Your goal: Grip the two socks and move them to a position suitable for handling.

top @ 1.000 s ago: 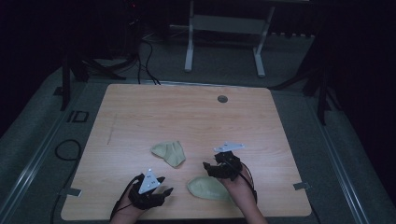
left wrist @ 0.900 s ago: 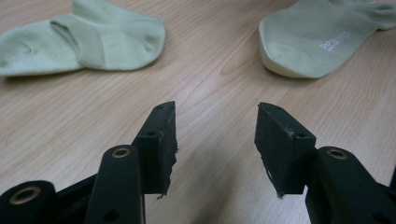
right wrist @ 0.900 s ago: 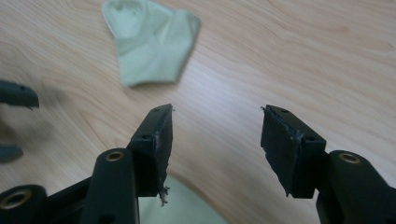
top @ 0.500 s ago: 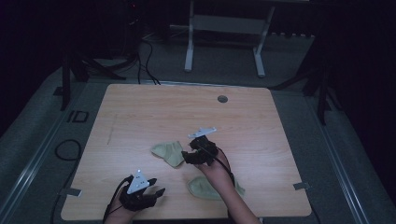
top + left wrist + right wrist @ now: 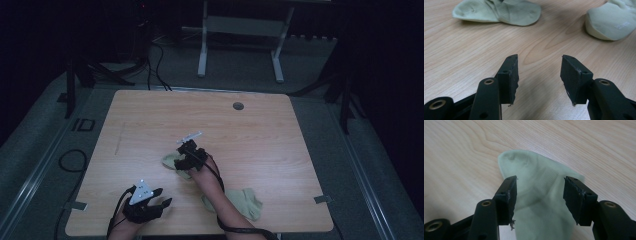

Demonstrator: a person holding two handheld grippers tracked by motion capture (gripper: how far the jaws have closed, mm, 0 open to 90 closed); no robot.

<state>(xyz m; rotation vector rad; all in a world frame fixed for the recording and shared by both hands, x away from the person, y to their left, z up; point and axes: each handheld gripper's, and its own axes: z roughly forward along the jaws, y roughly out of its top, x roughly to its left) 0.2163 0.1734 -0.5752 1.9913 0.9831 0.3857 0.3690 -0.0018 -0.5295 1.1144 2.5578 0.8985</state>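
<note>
Right claw [image 5: 539,195] spread over far sock [image 5: 536,195], not pinching yet. Left claw [image 5: 539,77] spread, idle above surface [image 5: 474,62]. Risk: shallow bite snagging one layer, sock slipping out.

Right gripper [image 5: 183,161] moved from near-right bench area, beside pale green crumpled sock at near edge [image 5: 243,202], leftward and away toward bench centre; now over second pale green sock at mid-bench [image 5: 534,202], fingers [image 5: 507,195] spread either side of it, not pinching. Right forearm now lies across near sock. Left gripper [image 5: 162,197] barely shifted near bench's near-left edge.
</note>
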